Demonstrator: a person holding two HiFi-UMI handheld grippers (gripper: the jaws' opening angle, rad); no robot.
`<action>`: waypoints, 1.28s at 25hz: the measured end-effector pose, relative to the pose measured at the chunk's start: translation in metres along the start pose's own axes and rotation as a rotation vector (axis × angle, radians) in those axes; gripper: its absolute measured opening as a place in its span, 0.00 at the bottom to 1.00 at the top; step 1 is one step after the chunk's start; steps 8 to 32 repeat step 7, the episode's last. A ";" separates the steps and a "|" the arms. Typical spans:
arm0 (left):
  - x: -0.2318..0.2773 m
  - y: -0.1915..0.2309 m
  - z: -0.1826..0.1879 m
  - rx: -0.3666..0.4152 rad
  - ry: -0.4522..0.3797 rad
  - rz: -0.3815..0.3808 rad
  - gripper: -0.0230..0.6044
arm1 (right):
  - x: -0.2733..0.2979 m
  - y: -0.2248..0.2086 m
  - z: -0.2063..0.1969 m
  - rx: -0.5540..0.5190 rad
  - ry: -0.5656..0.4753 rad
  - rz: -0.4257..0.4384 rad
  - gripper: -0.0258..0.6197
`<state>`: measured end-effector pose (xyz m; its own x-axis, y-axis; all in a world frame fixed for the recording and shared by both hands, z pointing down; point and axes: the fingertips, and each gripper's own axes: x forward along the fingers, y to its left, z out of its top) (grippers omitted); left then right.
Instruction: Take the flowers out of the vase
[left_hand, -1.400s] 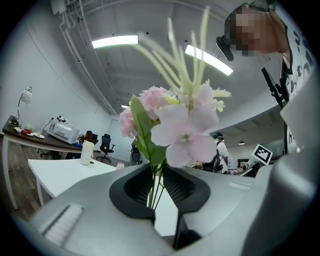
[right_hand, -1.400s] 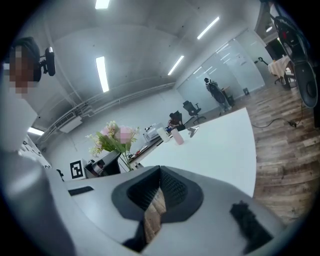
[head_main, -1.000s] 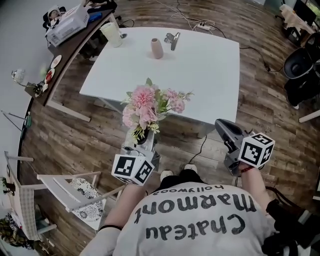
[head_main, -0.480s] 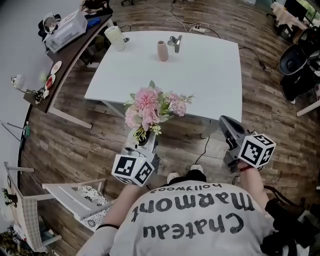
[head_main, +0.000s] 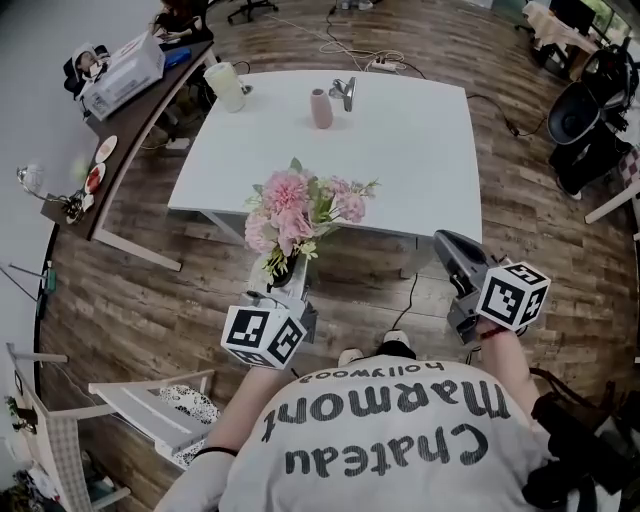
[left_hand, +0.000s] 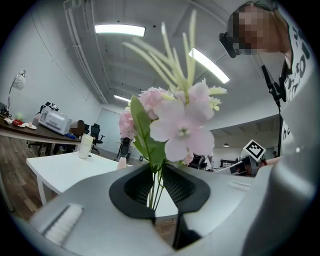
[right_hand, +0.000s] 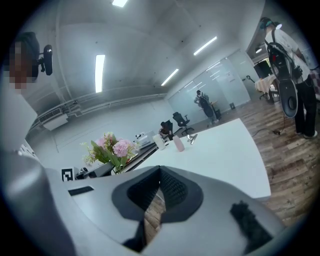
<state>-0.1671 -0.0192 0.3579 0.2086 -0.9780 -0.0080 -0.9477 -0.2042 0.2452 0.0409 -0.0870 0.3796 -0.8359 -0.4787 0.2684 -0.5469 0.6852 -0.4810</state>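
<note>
Two hand-held grippers, one bunch, one vase. Items:

1. L gripper (left_hand: 159, 174): jaws nipped in on the thin green stems of the flowers (head_main: 300, 205), a narrow slot left between the pads. Marker cube sits close to the person's chest in the head view.
2. Flowers: pink blooms, green lvs, a few pale sprigs. Bunch stands up above the L jaws, in the air, off the near edge of the table (head_main: 410, 150) and over the wood floor (head_main: 140, 290). Out of the vase and well apart from it.
3. Vase (head_main: 320, 108): small, pink, upright on the far part of the table top.
4. R gripper (right_hand: 159, 169): jaws closed tip to tip, nothing held; floor planks show thru the wedge-shaped gap behind the tips. Held at the person's right, near the table's near right corner, well apart from the flowers.
5. Table: white top, roughly square.
6. Misc. on table: cream cup (head_main: 226, 86) at the far left corner; metal clip (head_main: 345, 91) just beside the vase, on its right in the head view.
7. Dark side desk (head_main: 140, 115) to the left of the table, w/ a white box (head_main: 125, 72) on it.
</note>
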 end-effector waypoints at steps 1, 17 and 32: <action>-0.002 0.001 0.001 0.001 -0.001 -0.001 0.14 | 0.000 0.001 0.000 -0.003 -0.002 -0.004 0.06; -0.009 0.007 0.000 -0.004 -0.004 -0.004 0.14 | 0.000 0.006 -0.002 -0.014 -0.004 -0.010 0.06; -0.009 0.007 0.000 -0.004 -0.004 -0.004 0.14 | 0.000 0.006 -0.002 -0.014 -0.004 -0.010 0.06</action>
